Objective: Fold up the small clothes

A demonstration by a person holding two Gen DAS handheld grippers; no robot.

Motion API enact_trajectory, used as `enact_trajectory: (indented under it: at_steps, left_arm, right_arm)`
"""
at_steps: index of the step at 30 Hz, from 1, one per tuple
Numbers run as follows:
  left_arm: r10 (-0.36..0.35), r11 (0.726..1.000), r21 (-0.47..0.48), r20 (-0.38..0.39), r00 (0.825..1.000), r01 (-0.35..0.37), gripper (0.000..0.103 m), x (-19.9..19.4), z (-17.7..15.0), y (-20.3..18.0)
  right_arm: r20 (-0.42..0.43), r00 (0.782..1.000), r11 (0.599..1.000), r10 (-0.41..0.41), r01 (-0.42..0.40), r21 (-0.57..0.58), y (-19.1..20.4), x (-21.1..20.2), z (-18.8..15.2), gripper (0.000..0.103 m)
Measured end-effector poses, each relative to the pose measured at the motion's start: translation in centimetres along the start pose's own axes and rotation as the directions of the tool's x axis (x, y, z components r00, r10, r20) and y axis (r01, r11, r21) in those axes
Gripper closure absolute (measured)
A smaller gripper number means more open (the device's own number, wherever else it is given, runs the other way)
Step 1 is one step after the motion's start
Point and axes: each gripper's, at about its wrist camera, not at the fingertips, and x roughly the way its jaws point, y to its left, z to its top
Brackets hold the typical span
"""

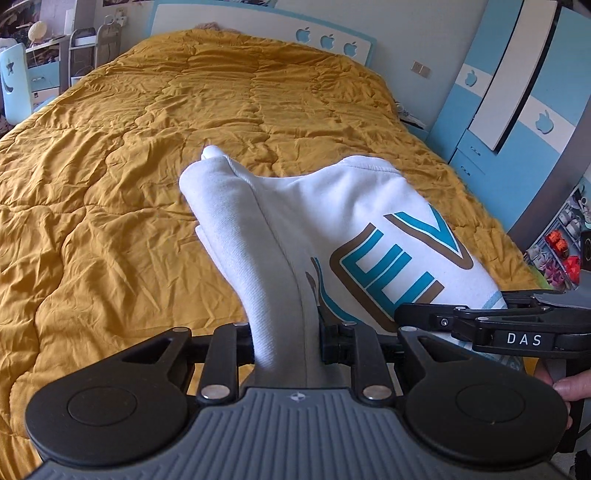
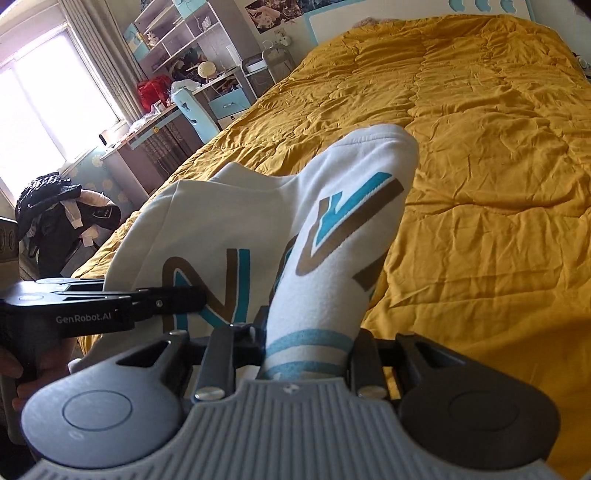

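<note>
A white garment with teal and brown printed letters is held up above the bed between both grippers. My left gripper is shut on a bunched fold of it, which rises in front of the camera. My right gripper is shut on another part with teal stripes; the garment drapes forward over it. Each gripper shows in the other's view, the right one at the right edge and the left one at the left. The fingertips are hidden by cloth.
A wide bed with a rumpled mustard-yellow quilt fills both views below the garment. A white and blue headboard is at the far end, a blue wardrobe to the right, a cluttered desk and shelves to the left.
</note>
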Motion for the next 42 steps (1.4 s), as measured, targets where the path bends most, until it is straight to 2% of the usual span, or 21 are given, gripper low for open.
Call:
enact_trajectory:
  at_steps: [4, 8, 10, 12, 17, 21, 23, 26, 27, 29, 30, 31, 32, 34, 35, 37, 38, 40, 42]
  left_arm:
    - [-0.091, 0.996, -0.022, 0.014, 0.996, 0.091, 0.078, 1.1, 1.1, -3.1]
    - [-0.193, 0.981, -0.027, 0.015, 0.981, 0.194, 0.078, 3.1, 2.1, -7.6]
    - [-0.259, 0.964, -0.059, 0.009, 0.966, 0.259, 0.078, 4.3, 2.5, -9.6]
    - [-0.353, 0.928, -0.120, 0.013, 0.936, 0.351, 0.078, 5.8, 2.7, -11.2]
    - [-0.499, 0.832, -0.253, 0.047, 0.865, 0.494, 0.079, 9.4, 2.2, -14.2]
    - [-0.534, 0.811, -0.269, 0.023, 0.845, 0.519, 0.082, 11.9, 1.7, -15.9]
    - [-0.546, 0.798, -0.305, -0.003, 0.838, 0.520, 0.082, 13.7, 1.2, -16.0]
    - [-0.528, 0.800, -0.366, -0.052, 0.847, 0.476, 0.083, 17.1, -0.4, -15.2]
    - [-0.521, 0.799, -0.397, -0.081, 0.850, 0.452, 0.084, 18.5, -1.2, -14.7]
    - [-0.512, 0.793, -0.454, -0.137, 0.848, 0.405, 0.086, 20.9, -2.8, -13.2]
    - [-0.530, 0.774, -0.482, -0.139, 0.837, 0.410, 0.087, 21.6, -3.7, -12.2]
    - [-0.551, 0.752, -0.502, -0.124, 0.825, 0.427, 0.088, 21.8, -4.3, -11.2]
    - [-0.550, 0.749, -0.506, -0.114, 0.827, 0.428, 0.091, 21.6, -4.7, -10.3]
    - [-0.523, 0.773, -0.476, -0.105, 0.846, 0.419, 0.091, 20.9, -5.0, -8.9]
    - [-0.494, 0.798, -0.451, -0.108, 0.863, 0.400, 0.092, 20.1, -5.0, -8.1]
    - [-0.419, 0.847, -0.403, -0.105, 0.902, 0.346, 0.092, 18.8, -4.7, -7.2]
    - [-0.393, 0.866, -0.371, -0.093, 0.915, 0.335, 0.093, 17.8, -4.3, -6.9]
    - [-0.388, 0.879, -0.326, -0.062, 0.919, 0.349, 0.093, 16.0, -3.7, -6.9]
    - [-0.396, 0.886, -0.269, -0.012, 0.918, 0.378, 0.093, 13.7, -3.1, -8.0]
  right_arm:
    - [0.014, 1.000, 1.000, -0.003, 0.003, -0.002, -3.7, -4.8, 1.8, 0.084]
    - [0.028, 0.999, 0.999, -0.029, 0.028, 0.034, -8.2, -9.5, 2.8, 0.084]
    - [0.048, 0.997, 0.998, -0.052, 0.051, 0.040, -10.8, -12.5, 2.7, 0.084]
    - [0.065, 0.996, 0.997, -0.069, 0.066, 0.039, -13.2, -15.1, 2.5, 0.084]
    - [0.096, 0.993, 0.995, -0.072, 0.065, 0.072, -20.5, -20.7, 1.8, 0.083]
    - [0.103, 0.992, 0.995, -0.067, 0.058, 0.086, -25.9, -22.3, 1.4, 0.082]
    - [0.088, 0.995, 0.990, -0.037, 0.024, 0.142, -28.9, -21.7, 0.7, 0.082]
    - [0.040, 0.999, 0.966, 0.023, -0.032, 0.255, -33.2, -18.7, -1.1, 0.082]
    - [0.008, 0.999, 0.955, 0.037, -0.038, 0.295, -34.3, -17.1, -2.0, 0.077]
    - [-0.094, 0.995, 0.926, 0.029, 0.009, 0.378, -36.5, -13.8, -4.2, 0.073]
    - [-0.130, 0.991, 0.919, 0.022, 0.031, 0.393, -37.3, -12.7, -5.4, 0.070]
    - [-0.116, 0.993, 0.916, 0.034, 0.016, 0.402, -37.9, -12.3, -6.3, 0.067]
    - [-0.046, 0.996, 0.901, 0.075, -0.048, 0.432, -38.7, -12.6, -7.7, 0.066]
    - [0.038, 0.994, 0.863, 0.102, -0.108, 0.493, -40.3, -13.8, -9.3, 0.062]
    - [0.067, 0.993, 0.847, 0.098, -0.119, 0.517, -40.9, -14.6, -10.0, 0.061]
    - [0.090, 0.993, 0.840, 0.072, -0.108, 0.532, -41.6, -16.2, -11.0, 0.056]
    - [0.099, 0.994, 0.839, 0.047, -0.093, 0.535, -41.6, -17.2, -11.5, 0.055]
    - [0.131, 0.991, 0.840, -0.023, -0.052, 0.540, -41.2, -19.4, -12.2, 0.049]
    - [0.156, 0.981, 0.842, -0.117, 0.014, 0.540, -39.5, -21.8, -12.5, 0.048]
